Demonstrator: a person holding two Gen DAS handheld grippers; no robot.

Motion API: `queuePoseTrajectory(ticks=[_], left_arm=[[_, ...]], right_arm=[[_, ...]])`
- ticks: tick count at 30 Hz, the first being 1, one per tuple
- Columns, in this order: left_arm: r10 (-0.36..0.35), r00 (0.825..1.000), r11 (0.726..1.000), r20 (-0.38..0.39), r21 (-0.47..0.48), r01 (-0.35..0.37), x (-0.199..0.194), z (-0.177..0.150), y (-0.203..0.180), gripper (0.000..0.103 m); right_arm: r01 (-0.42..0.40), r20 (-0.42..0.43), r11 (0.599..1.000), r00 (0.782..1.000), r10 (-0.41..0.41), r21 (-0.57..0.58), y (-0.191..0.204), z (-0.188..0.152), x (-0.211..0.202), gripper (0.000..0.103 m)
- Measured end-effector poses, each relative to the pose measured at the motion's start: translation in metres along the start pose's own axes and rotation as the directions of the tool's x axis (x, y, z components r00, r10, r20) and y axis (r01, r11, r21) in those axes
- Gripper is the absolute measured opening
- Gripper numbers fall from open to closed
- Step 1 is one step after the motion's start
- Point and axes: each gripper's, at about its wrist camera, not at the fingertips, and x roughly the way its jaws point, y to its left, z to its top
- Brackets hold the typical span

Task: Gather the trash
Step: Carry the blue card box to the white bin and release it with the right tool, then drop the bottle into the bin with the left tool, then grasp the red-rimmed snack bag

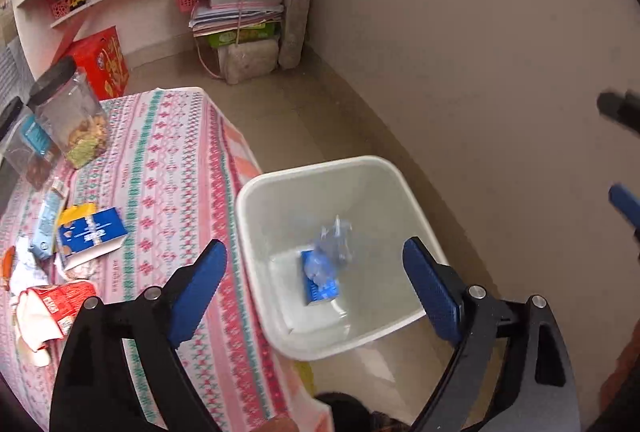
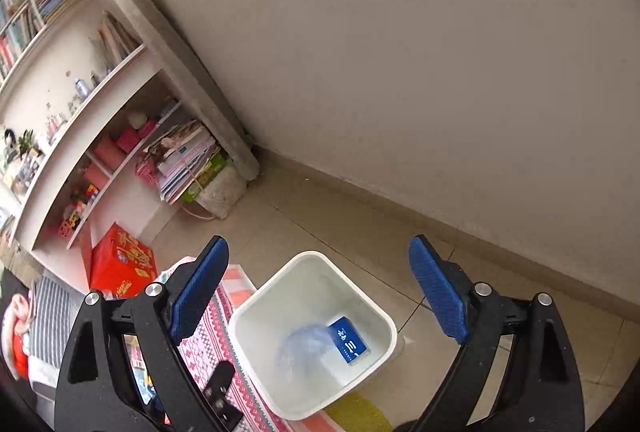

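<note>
Both my tongs, left (image 1: 316, 264) and right (image 2: 318, 282), wide, empty over bin (image 1: 248, 192); next blue carton (image 1: 90, 232) near table edge: light, crushable, pinch flat sides.

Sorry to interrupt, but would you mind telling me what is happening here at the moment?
A person is clearing trash off a table with two handheld grippers. The left gripper and right gripper both hang open and empty above the white bin beside the table. A blue box and a clear plastic wrapper are already in the bin. Cartons and wrappers remain on the tablecloth.
</note>
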Motion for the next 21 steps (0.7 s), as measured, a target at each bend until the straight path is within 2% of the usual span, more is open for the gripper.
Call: queuePoseTrajectory(ticks=[5, 8, 12, 14, 17, 18, 21], left_arm=[[0.11, 0.994, 0.993, 0.003, 0.04, -0.11, -0.01, -0.027, 0.02, 0.087], [0.18, 0.984, 0.981, 0.0, 0.076, -0.18, -0.019, -0.044, 0.041, 0.087], [0.278, 0.96, 0.951, -0.014, 0.147, -0.273, -0.028, -0.065, 0.07, 0.089], [0.33, 0.944, 0.929, -0.025, 0.188, -0.32, -0.029, -0.075, 0.086, 0.089], [0.427, 0.904, 0.876, -0.025, 0.259, -0.407, -0.028, -0.088, 0.112, 0.089], [0.466, 0.884, 0.85, -0.023, 0.288, -0.441, -0.026, -0.091, 0.121, 0.089], [0.537, 0.843, 0.796, -0.027, 0.348, -0.495, -0.02, -0.098, 0.144, 0.091]], right_arm=[[-0.017, -0.014, 0.999, 1.0, 0.016, -0.043, 0.023, -0.003, 0.007, 0.095], [-0.029, -0.049, 0.996, 0.998, 0.025, -0.082, 0.038, -0.009, 0.014, 0.096], [-0.039, -0.085, 0.986, 0.996, 0.025, -0.163, 0.065, -0.022, 0.02, 0.096], [-0.043, -0.097, 0.979, 0.995, 0.024, -0.199, 0.078, -0.029, 0.021, 0.096], [-0.053, -0.118, 0.967, 0.993, 0.024, -0.251, 0.099, -0.041, 0.024, 0.096], [-0.058, -0.124, 0.963, 0.992, 0.026, -0.262, 0.104, -0.044, 0.026, 0.096], [-0.074, -0.147, 0.954, 0.989, 0.032, -0.291, 0.123, -0.054, 0.033, 0.096]])
